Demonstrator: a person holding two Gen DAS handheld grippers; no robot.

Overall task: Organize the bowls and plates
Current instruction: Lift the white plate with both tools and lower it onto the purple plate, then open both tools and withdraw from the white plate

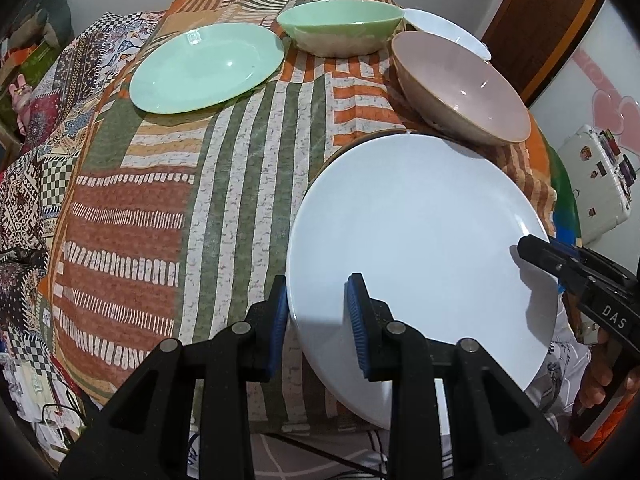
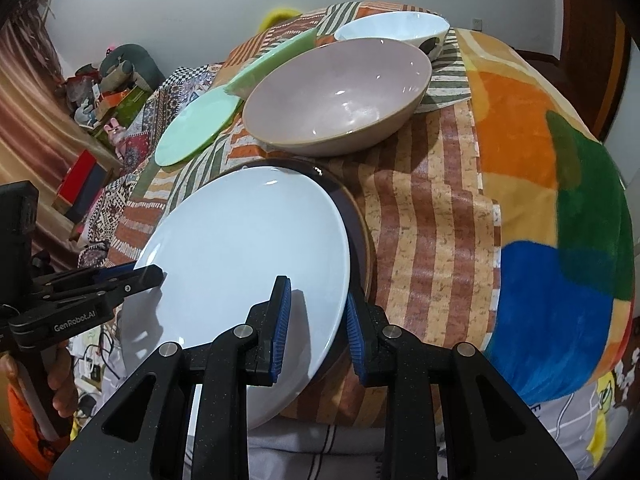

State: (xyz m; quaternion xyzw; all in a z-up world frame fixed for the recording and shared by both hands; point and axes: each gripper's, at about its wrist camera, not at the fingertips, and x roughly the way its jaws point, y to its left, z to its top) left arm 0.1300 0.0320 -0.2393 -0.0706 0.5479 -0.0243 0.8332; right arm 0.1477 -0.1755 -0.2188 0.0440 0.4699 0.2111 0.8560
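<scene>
Two grippers' jaws clamped on white plate (image 1: pixel 420 240) rims, left gripper (image 1: pixel 318 320), right gripper (image 2: pixel 316 320), dark plate (image 2: pixel 356 232) beneath.

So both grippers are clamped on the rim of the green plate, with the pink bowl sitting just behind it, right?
Not quite. The plate held by the left gripper and the right gripper is the white plate, not the green one. The green plate lies untouched farther back on the cloth, as the left wrist view shows. The pink bowl does sit just behind the held plate.
</scene>
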